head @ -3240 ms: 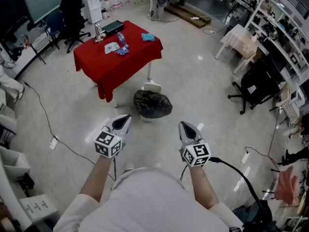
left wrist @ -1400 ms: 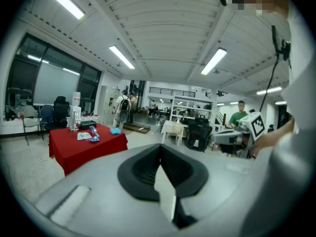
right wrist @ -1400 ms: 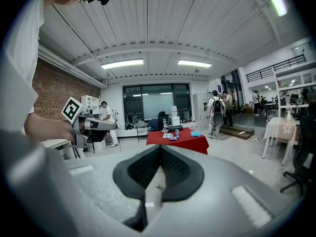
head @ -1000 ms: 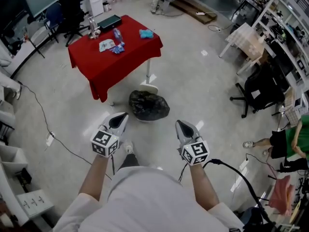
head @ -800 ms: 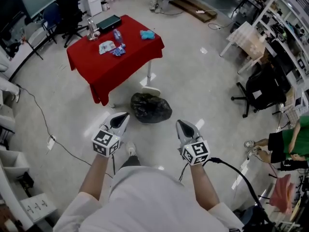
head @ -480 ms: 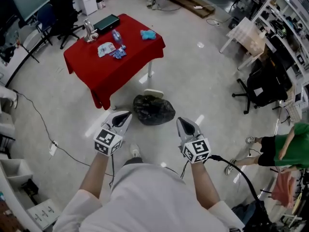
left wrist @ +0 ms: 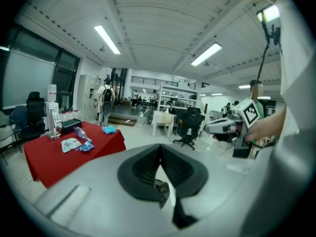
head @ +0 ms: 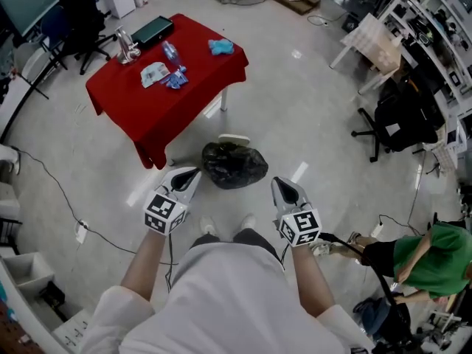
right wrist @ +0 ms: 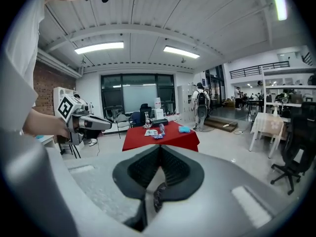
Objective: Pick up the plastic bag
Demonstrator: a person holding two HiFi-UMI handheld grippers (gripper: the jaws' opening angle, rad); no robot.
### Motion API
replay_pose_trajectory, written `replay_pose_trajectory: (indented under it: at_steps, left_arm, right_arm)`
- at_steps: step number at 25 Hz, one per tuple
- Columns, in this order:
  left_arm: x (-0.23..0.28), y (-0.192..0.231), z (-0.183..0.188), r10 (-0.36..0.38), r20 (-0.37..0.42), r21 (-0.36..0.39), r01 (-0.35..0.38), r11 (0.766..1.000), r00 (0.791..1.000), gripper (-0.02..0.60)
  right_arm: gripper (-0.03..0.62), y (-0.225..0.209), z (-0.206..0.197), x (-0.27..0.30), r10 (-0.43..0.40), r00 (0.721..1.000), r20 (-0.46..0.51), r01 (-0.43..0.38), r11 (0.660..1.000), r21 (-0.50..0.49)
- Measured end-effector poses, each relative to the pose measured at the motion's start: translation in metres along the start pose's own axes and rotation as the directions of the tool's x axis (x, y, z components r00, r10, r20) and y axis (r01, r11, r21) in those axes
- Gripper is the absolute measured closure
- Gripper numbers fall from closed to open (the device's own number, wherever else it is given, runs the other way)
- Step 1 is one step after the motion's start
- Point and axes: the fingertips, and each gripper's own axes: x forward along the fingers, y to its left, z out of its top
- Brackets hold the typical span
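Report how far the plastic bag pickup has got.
Done: the person is in position, standing just short of the black plastic bag, which lies on the floor by the red table. In hand: nothing; the left gripper and right gripper are shut and empty, flanking the bag in the head view. Left: open, reach down, grip and lift the bag.

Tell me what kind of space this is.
Probably an open-plan lab or workshop. Equipment-laden shelving lines one wall, there are rolling office chairs, and a power strip is cabled across the floor. A red-clothed table stands mid-room, with a black plastic bag beside it.
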Motion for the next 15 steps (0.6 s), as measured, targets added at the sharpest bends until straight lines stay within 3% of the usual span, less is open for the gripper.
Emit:
replay_pose_trajectory:
  at_steps: [15]
  left_arm:
    - [0.079,0.027,0.006,0.098,-0.016,-0.041,-0.098,0.994,0.995,0.578]
  right_arm:
    - [0.592,-0.093,0.005,0.064,0.101,0.994,-0.036,-0.102,0.994,-0.026]
